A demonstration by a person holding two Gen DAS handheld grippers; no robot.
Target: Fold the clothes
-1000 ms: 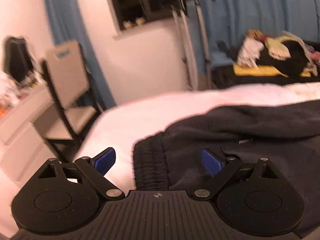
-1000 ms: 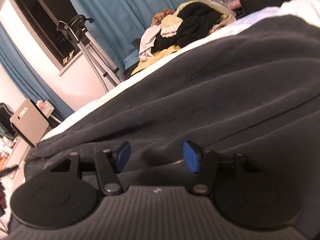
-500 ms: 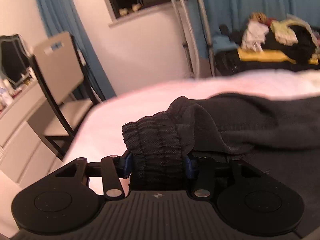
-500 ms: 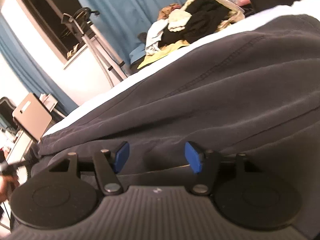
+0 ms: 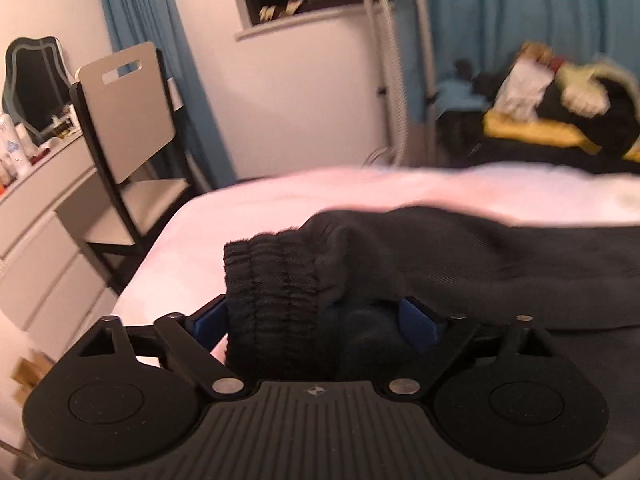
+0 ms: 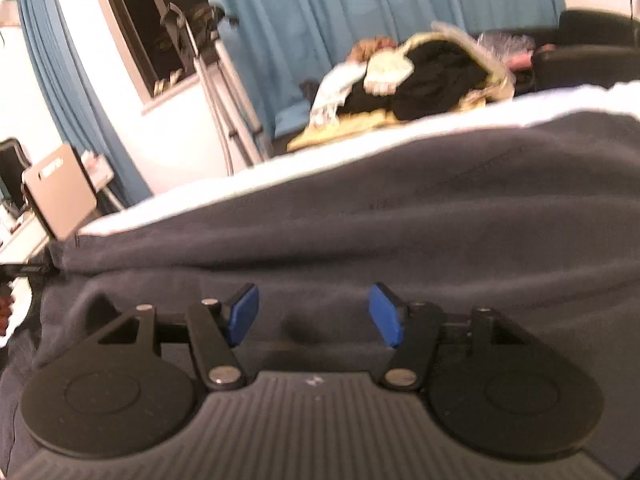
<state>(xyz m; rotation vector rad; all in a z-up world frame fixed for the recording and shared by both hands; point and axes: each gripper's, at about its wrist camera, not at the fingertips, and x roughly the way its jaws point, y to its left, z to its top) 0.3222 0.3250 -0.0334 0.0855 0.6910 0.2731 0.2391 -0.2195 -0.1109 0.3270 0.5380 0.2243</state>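
Dark grey sweatpants (image 5: pixel 460 256) lie spread on a white bed (image 5: pixel 280 208). My left gripper (image 5: pixel 316 324) is shut on the bunched ribbed cuff (image 5: pixel 272 292) of the sweatpants and holds it lifted off the sheet. In the right wrist view the same garment (image 6: pixel 400 216) fills the foreground. My right gripper (image 6: pixel 314 314) is open just above the fabric, its blue pads (image 6: pixel 242 312) apart, holding nothing.
A beige chair (image 5: pixel 128 120) and a white dresser (image 5: pixel 36 240) stand left of the bed. A pile of clothes (image 6: pixel 416 76) lies beyond the bed's far edge. Blue curtains (image 6: pixel 340 12) and a metal stand (image 6: pixel 224 104) are by the window wall.
My left gripper closed on the cuff and lifted it from the sheet. My right gripper stayed open and rose slightly over the fabric.
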